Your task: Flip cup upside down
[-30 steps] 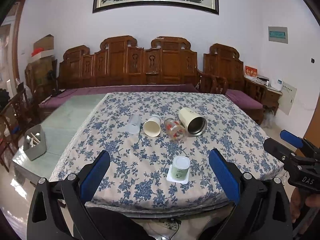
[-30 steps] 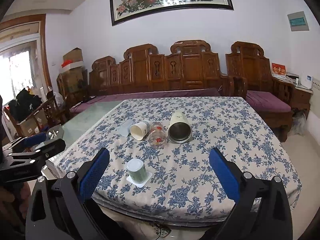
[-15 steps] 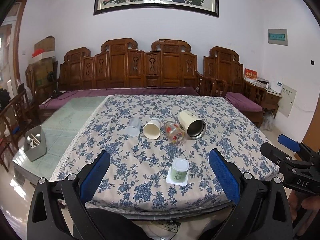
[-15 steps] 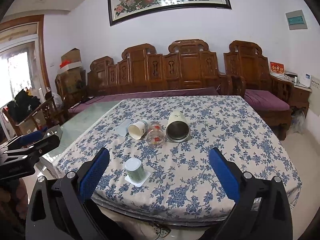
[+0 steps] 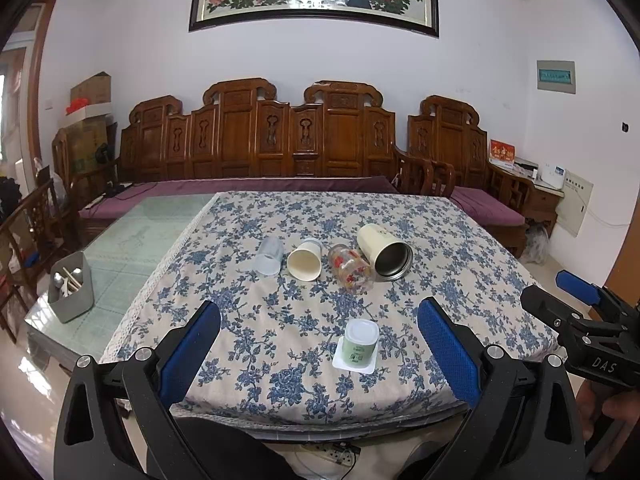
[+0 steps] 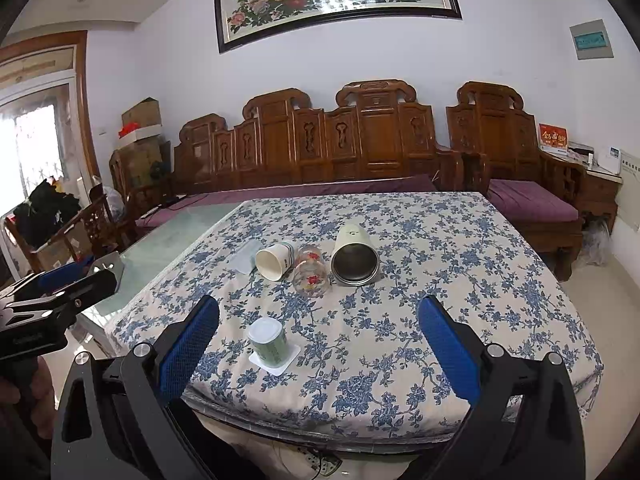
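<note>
Left wrist: green cup (image 5: 361,342), seemingly inverted.

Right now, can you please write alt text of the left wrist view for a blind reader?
The open left gripper hangs over the near edge of a floral-clothed table, empty. Four cups lie on their sides mid-table; a green cup stands on a white coaster nearer. The right gripper shows at right.

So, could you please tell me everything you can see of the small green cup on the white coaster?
The green cup is a small, squat container with a pale green, labelled-looking wall and a flat white top face; whether that face is its base or a lid cannot be told. It stands upright on a square white coaster near the front edge of the floral tablecloth, apart from the four cups lying on their sides farther back. Nothing else touches it; both grippers are open and away from it.
</note>
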Motion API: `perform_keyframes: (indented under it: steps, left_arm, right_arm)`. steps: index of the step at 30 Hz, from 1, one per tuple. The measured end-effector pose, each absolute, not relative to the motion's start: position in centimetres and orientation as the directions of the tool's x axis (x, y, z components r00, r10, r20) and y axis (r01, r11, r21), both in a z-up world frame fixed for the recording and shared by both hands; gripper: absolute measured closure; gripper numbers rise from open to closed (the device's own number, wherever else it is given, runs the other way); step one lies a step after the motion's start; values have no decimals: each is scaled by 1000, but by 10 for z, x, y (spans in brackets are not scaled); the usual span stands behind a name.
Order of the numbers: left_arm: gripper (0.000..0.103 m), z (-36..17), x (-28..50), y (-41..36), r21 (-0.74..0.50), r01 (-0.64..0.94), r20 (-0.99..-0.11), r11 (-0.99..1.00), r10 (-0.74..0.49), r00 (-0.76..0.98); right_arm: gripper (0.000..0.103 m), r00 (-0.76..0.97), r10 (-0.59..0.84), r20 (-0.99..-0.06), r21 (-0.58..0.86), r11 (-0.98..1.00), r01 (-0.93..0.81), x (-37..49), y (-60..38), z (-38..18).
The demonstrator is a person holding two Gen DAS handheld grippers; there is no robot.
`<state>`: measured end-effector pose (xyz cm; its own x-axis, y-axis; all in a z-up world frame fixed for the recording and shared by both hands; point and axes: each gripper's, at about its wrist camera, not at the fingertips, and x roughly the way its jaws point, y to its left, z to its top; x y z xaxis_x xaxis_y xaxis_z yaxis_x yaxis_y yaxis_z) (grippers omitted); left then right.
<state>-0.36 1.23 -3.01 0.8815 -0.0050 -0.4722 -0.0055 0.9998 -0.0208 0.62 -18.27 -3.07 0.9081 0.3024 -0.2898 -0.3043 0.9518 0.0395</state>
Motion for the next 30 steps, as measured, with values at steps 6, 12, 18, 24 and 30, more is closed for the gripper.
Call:
perform_keyframes:
  steps: [6,12,18,24,30]
  left_arm:
    - [8,-28,-4,11,-18,-8,-468,1000,-2,884]
    - [8,-27,-5,10,-18,-9,-464,1000,-1,886]
    - [8,-25,-7,9,-18,-7,-460,1000,-2,888]
    - [8,-24,-7,8,-17,-9,-456,1000,0,890]
    - [8,-23,-9,9,-18,-9,-452,1000,0,892]
  right_arm:
    - [3,908,302,-290,39,952,-304,6,-183,-31]
    - [3,908,302,-290,40,952,-304,6,-183,-31]
    - [3,908,303,-290,40,952,-305,6,-182,-30]
    - [3,908,303,-290,40,952,-305,5,-182,-30]
    - [3,908,303,-290,42,952,-305,6,-182,-30]
